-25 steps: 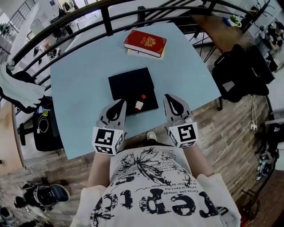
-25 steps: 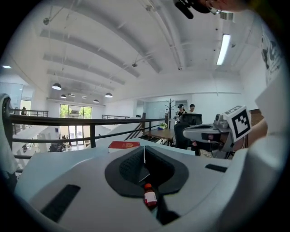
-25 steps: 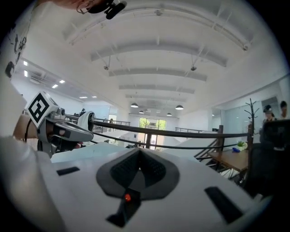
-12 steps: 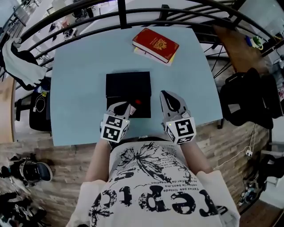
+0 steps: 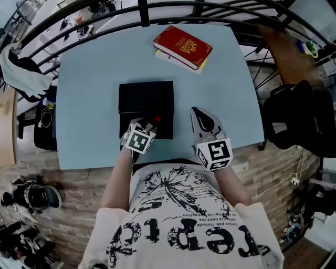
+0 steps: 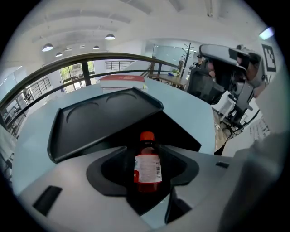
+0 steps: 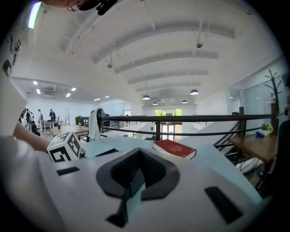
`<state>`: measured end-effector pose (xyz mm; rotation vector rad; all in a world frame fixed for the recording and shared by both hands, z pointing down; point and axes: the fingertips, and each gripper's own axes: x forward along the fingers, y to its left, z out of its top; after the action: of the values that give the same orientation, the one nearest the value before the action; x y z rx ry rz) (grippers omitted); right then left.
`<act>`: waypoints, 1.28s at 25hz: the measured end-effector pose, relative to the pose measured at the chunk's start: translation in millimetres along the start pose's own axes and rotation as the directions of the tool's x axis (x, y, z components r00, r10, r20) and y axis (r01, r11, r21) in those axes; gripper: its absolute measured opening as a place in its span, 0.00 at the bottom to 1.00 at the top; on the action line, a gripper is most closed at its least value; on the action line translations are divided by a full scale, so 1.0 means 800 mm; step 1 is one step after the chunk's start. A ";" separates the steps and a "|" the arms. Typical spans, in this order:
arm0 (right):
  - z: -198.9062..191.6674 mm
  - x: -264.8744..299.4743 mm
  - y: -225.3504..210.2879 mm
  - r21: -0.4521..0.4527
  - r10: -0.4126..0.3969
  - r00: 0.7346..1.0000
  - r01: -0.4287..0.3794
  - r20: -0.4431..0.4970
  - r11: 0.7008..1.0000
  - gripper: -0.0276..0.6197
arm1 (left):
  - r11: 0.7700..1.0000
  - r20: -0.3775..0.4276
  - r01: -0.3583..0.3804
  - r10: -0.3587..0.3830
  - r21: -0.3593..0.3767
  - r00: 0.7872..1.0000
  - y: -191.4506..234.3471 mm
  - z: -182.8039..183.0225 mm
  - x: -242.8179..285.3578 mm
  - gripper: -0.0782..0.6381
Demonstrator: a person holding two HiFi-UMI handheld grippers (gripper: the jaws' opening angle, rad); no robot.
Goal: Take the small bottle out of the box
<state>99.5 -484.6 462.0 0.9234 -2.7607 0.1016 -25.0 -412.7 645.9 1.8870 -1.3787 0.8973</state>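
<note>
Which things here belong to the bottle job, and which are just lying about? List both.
Job: small bottle in the black box; left claw, just been opening, bottle between its tips, ungripped.
Lying about: red book; white garment on the railing; right claw, shut, idle.

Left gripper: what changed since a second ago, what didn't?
The left gripper came down over the black box; its jaws have just been opening and now straddle the small bottle, not gripping. Box, red book and shut right gripper stayed.

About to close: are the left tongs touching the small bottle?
Cannot tell. Left gripper view: left tongs just opening, small bottle between them; black surroundings hide any gap.
</note>
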 end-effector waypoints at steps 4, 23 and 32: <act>-0.011 -0.004 -0.010 0.007 -0.012 1.000 0.012 -0.018 1.000 0.06 | 0.999 -0.056 0.040 -0.040 -0.004 0.998 -0.006 -0.004 0.020 0.46; -0.038 -0.011 -0.031 0.033 -0.048 0.996 0.050 -0.075 0.998 0.06 | 0.990 -0.218 0.074 -0.046 0.120 0.975 -0.018 -0.024 0.045 0.43; -0.026 -0.003 -0.014 0.017 -0.021 0.997 0.022 -0.074 1.000 0.06 | 0.991 -0.021 0.018 -0.015 0.132 1.000 -0.014 0.021 -0.024 0.43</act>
<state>112.2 -489.4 481.8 0.9342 -2.6854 0.1535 -15.7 -412.9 619.2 1.9793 -1.3184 1.0186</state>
